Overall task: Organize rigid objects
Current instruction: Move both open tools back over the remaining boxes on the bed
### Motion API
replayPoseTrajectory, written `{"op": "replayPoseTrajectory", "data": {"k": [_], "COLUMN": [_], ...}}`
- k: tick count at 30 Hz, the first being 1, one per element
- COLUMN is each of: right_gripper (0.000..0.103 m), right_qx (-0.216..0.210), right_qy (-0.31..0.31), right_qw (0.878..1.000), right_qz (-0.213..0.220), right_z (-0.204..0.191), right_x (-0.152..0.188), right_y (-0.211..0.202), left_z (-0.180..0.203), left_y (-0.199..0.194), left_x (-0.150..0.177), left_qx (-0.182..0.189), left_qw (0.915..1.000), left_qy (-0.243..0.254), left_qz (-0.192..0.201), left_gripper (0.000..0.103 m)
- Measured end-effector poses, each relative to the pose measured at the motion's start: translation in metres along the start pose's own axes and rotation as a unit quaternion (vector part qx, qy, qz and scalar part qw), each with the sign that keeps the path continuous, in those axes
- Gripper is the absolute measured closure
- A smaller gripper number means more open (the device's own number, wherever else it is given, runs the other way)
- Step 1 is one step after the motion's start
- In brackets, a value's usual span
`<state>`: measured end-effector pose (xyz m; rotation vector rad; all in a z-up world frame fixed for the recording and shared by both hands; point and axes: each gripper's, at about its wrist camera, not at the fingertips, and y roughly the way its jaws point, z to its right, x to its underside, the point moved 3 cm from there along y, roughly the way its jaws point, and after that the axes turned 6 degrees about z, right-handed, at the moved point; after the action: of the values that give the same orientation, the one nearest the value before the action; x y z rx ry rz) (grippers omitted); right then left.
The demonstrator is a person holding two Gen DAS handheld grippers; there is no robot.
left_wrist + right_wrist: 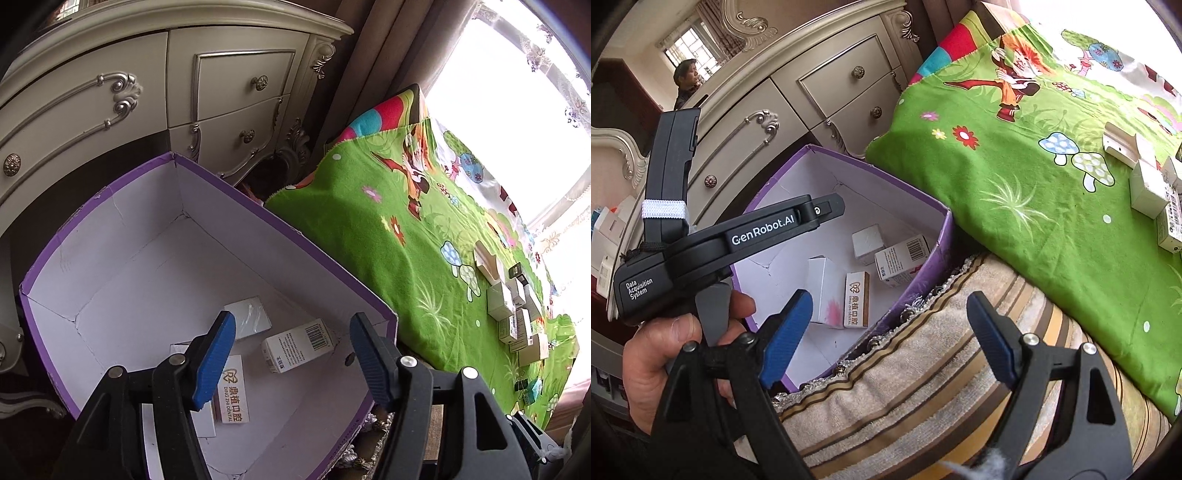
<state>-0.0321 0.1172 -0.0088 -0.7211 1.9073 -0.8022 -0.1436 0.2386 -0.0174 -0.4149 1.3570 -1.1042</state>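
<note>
I'm holding my left tool (pixel 291 363) spread wide over the purple box (pixel 258 214), pinching nothing, touching nothing. My right tool (pixel 886 339) is also gaping wide and empty, hovering above the striped cushion (pixel 923 387) just beside the box. Inside the box four small cartons are lying loose on the white floor: a dental-branded carton (pixel 232 395), a barcode carton (pixel 299 343) tipped on its side, a silvery carton (pixel 247 315) behind them, and a white carton (pixel 823 291) with a pink mark. I'm judging these as light, stiff cardboard, a bit crushable, so gripping across the narrow flat faces at mid-length with gentle pressure looks best; glossy faces may be slipping. Farther out, on the green cartoon blanket (pixel 369 221), more small cartons (pixel 513 314) are waiting in a cluster, well apart from the box, still to be sorted. Beyond stands a cream dresser (pixel 147 92).
</note>
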Motion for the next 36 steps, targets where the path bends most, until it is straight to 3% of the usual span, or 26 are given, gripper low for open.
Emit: {"op": "replayPoseTrajectory", "data": {"k": [7, 14, 23, 30, 36], "right_gripper": [0.016, 0.016, 0.016, 0.016, 0.016], "right_qx": [0.042, 0.100, 0.117, 0.077, 0.125], "right_qy": [0.024, 0.078, 0.119, 0.222, 0.210], "right_qw": [0.999, 0.992, 0.986, 0.971, 0.965], "right_qz": [0.023, -0.001, 0.015, 0.053, 0.092], "right_z": [0.046, 0.103, 0.146, 0.181, 0.198], "right_x": [0.000, 0.007, 0.017, 0.030, 0.031], "right_y": [-0.026, -0.041, -0.052, -0.067, -0.102], "left_z": [0.041, 0.076, 0.119, 0.149, 0.177], "left_y": [0.005, 0.008, 0.007, 0.014, 0.011], "left_x": [0.009, 0.018, 0.037, 0.041, 0.053], "left_qx": [0.018, 0.016, 0.018, 0.033, 0.050], "left_qw": [0.9991, 0.9959, 0.9865, 0.9827, 0.9769], "left_qy": [0.036, 0.087, 0.161, 0.180, 0.206], "left_qz": [-0.010, -0.022, -0.023, -0.030, -0.029], "left_gripper": [0.038, 0.038, 0.038, 0.038, 0.038]}}
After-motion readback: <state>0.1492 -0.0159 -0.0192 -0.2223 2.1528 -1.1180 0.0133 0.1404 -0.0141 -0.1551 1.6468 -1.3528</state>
